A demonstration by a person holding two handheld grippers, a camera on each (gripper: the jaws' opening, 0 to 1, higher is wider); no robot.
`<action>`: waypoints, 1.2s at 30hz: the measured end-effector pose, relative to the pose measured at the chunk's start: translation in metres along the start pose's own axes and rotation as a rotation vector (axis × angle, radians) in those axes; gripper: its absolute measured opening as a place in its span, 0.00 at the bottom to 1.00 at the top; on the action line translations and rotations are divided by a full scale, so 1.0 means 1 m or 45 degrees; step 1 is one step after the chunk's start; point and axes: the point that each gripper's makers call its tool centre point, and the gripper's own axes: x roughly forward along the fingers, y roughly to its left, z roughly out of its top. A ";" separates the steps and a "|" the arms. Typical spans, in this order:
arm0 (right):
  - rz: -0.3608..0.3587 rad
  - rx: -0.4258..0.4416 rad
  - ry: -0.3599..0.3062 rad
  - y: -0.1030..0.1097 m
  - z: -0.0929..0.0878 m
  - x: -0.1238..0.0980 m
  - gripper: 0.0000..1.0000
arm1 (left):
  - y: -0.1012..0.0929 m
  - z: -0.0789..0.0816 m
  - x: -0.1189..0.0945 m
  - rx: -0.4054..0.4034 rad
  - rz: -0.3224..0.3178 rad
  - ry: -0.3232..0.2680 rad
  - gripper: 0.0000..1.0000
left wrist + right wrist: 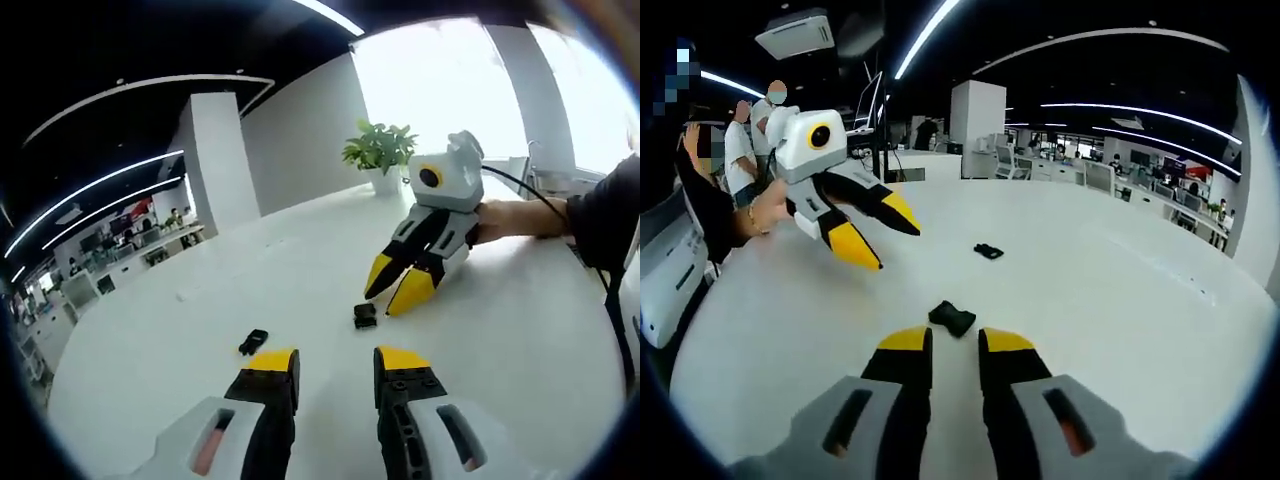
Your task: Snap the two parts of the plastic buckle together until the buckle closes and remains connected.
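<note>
Two small black buckle halves lie apart on the white desk [180, 330], neither yet held. In the left gripper view, one buckle half [253, 341] sits just ahead of the left gripper [336, 362], at about 11 o'clock from its yellow tips, and the other buckle half [365, 316] lies at 12 o'clock, right under the tips of the right gripper [400, 290]. In the right gripper view that second piece [952, 318] lies just before the right gripper's [955, 342] tips, the farther one [988, 251] is at 1 o'clock, and the left gripper [885, 238] hangs at 10 o'clock.

Both pairs of jaws stand apart, holding nothing.

The step in hand appears to be picking up. Each gripper should probably take the half nearest it, clamping the body and leaving the mating end free. Which half carries the prongs is too small to tell, so check before aligning. Bring the two straight along one line; a skewed push would likely jam or flick a piece away.
</note>
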 end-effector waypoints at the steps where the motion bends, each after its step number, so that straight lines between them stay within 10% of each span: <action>1: 0.005 0.001 -0.001 0.001 0.001 0.001 0.18 | 0.000 0.000 0.001 -0.004 -0.002 0.000 0.29; 36: 0.106 0.065 -0.034 0.022 0.011 0.020 0.16 | -0.015 -0.004 0.008 -0.034 -0.087 0.008 0.27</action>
